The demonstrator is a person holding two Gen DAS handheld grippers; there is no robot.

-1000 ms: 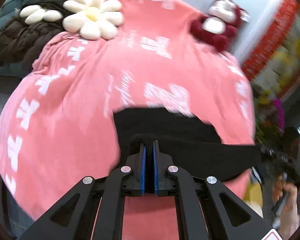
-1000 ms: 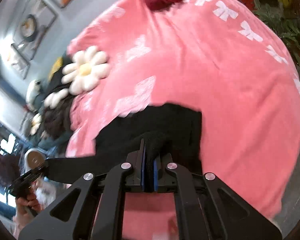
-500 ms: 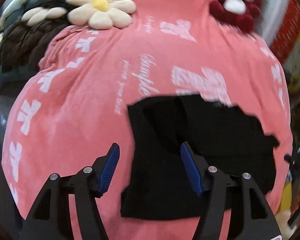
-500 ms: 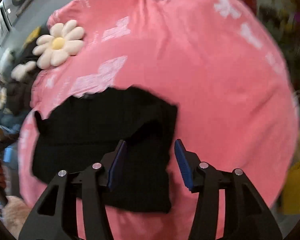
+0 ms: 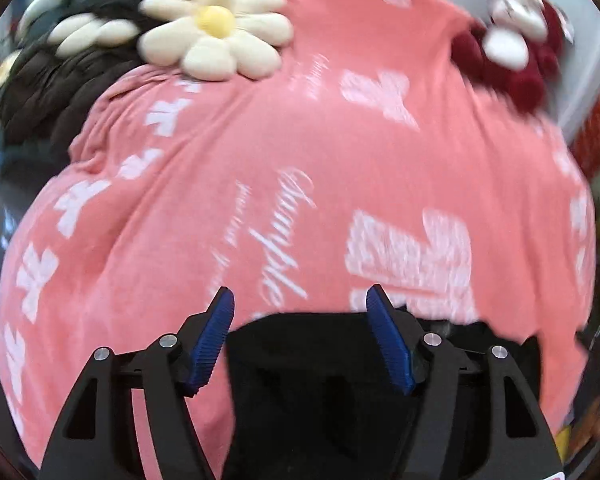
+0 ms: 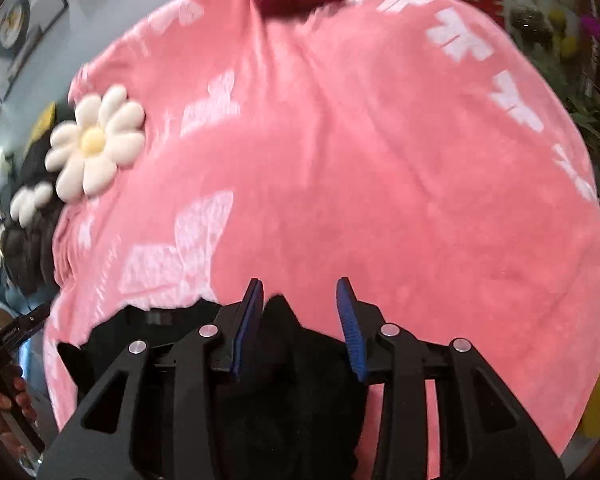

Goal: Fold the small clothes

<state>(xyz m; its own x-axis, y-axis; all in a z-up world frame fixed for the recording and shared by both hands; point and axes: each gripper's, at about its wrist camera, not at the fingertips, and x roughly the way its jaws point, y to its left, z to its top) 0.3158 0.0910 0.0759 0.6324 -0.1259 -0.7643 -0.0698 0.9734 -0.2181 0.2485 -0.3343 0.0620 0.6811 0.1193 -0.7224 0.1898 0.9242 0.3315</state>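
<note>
Landmark: the black garment lying on the pink bow-print blanket.

Far left of it, up by the blanket's edge: a dark brown quilted jacket with a cream daisy cushion just beside it, well apart from the garment.

My left gripper is spread wide and has hold of nothing; its blue pads straddle the garment's near-left portion. A second ago these same fingers were pinched tight on a bunched fold of the black cloth, and half a second ago they had parted with the cloth lying flat. Now the garment sits lower in the left wrist view, so I read this as me pulling back after setting the fold down.

Moving right: my right gripper is also parted, a little narrower, gripping nothing. A peak of black cloth pokes up between its fingers, loose I think, though blur makes contact hard to call.

Beyond the garment at the blanket's far right, a red and white plush toy.

Judgement: one fold is laid and released. Next I likely need a fresh grasp on an edge for the second fold.
</note>
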